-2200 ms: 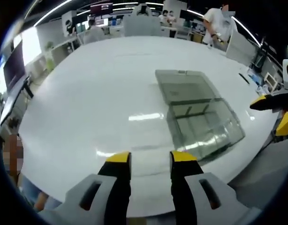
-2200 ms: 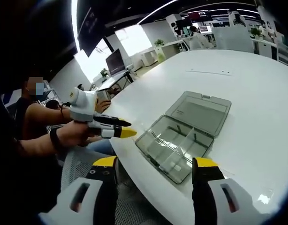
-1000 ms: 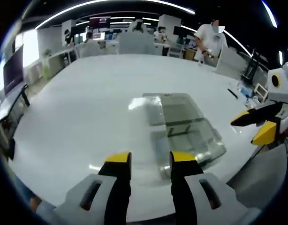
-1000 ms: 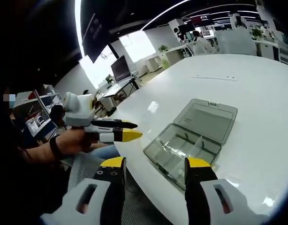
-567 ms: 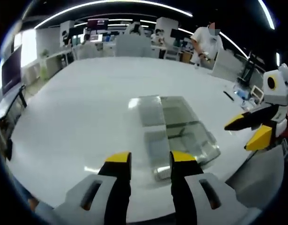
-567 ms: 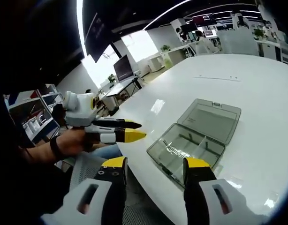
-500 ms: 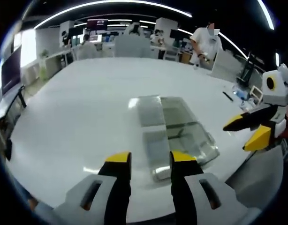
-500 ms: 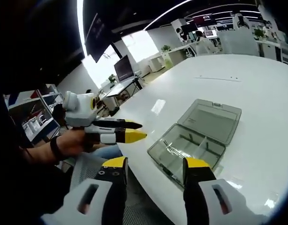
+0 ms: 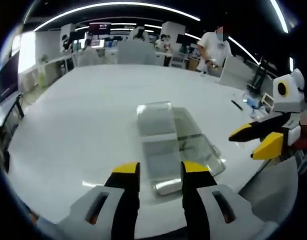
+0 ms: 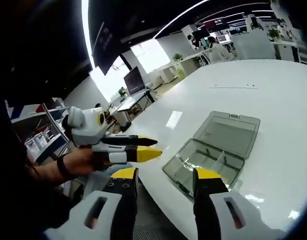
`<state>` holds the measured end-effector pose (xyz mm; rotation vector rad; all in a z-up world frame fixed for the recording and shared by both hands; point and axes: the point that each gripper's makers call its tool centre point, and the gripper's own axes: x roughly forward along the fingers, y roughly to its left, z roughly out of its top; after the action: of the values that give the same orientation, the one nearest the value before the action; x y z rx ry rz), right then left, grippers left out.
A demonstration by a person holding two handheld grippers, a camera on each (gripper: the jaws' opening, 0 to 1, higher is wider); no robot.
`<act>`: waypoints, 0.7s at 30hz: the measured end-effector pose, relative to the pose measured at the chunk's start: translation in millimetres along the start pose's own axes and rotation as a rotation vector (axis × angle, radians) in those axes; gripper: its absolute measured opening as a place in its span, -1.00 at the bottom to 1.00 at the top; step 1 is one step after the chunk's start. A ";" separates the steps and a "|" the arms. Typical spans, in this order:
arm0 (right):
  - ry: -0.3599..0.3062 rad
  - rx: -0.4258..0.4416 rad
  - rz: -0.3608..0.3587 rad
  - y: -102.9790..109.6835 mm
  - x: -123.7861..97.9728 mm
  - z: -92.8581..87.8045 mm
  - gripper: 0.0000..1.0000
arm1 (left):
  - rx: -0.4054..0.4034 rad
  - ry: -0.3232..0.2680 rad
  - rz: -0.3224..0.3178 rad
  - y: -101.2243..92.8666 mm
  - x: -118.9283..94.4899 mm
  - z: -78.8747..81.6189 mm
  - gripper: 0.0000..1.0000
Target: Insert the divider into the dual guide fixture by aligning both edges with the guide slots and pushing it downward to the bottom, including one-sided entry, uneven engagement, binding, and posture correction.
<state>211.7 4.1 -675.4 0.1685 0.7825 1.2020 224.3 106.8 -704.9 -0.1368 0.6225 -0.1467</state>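
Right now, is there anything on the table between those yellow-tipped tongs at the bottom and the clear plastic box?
No. In the left gripper view, just bare white table lies between the left tongs and the clear box.

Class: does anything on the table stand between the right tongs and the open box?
Nothing visible does. The right tongs point at the open box across bare white table. The left tongs hang off to one side, short of the box.

white table [image 9: 83,115], standing person [image 9: 213,47], monitor [image 10: 135,80], desks [image 10: 191,59]
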 end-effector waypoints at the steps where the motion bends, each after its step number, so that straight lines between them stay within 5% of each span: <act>1: -0.004 -0.002 -0.004 -0.7 0.0 0.2 -0.21 | -0.002 -0.001 -0.005 -1.8 -0.6 0.4 -0.39; 21: -0.058 0.022 0.008 0.3 -0.5 10.5 -0.23 | -0.015 -0.047 -0.063 -21.9 -1.0 8.4 -0.39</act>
<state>217.9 6.7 -667.3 0.2239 0.7455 1.1917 226.4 86.2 -693.8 -0.1743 0.5727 -0.1995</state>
